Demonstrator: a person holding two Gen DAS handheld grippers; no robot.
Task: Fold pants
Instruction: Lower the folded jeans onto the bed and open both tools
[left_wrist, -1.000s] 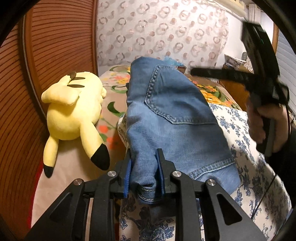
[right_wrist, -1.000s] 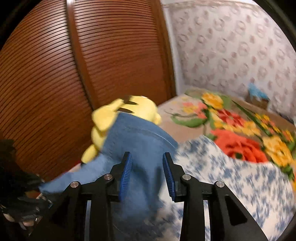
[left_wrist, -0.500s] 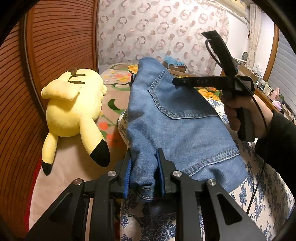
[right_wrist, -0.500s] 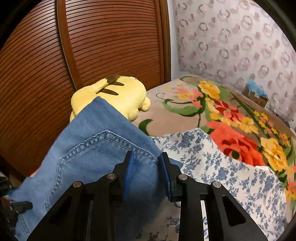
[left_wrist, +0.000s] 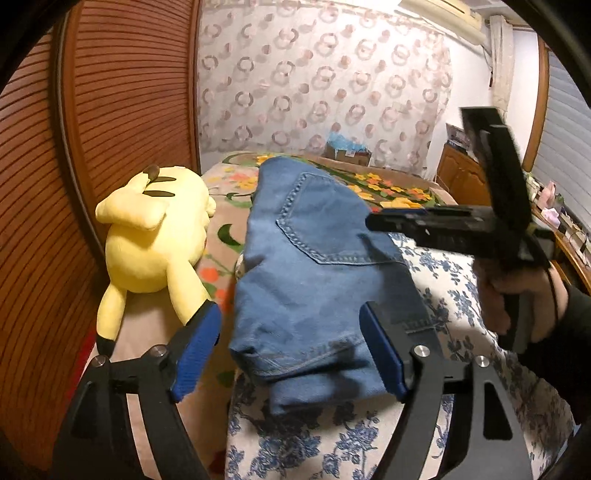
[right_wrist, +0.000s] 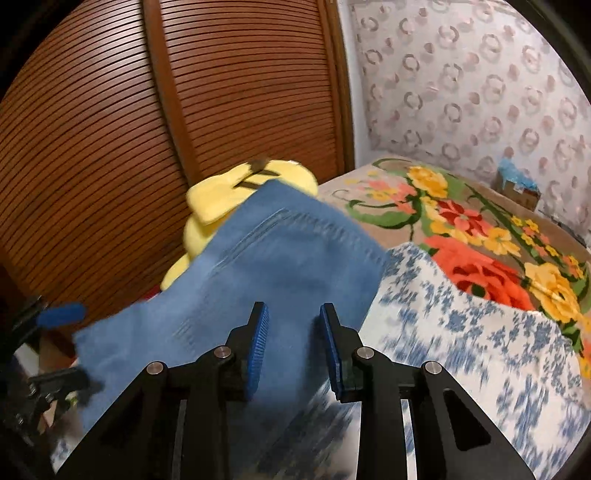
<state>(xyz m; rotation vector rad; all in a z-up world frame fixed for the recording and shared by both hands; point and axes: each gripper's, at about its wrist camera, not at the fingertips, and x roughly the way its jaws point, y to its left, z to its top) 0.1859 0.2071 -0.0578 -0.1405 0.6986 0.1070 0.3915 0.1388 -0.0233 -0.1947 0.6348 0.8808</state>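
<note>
Left tongs (left_wrist: 291, 350) just sprung wide, releasing folded jeans (left_wrist: 314, 280); right tongs (right_wrist: 293, 341) part-open, empty. Withdraw clear without snagging denim.

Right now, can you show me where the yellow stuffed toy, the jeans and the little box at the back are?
yellow stuffed toy (left_wrist: 147, 243), left wrist view, its back.
jeans (left_wrist: 314, 295), left wrist view, below the pocket.
box (right_wrist: 517, 186), right wrist view, its front.

Black grippers (left_wrist: 291, 347), blue-padded jaws, seemingly dark sleeve (left_wrist: 569, 354).
</note>
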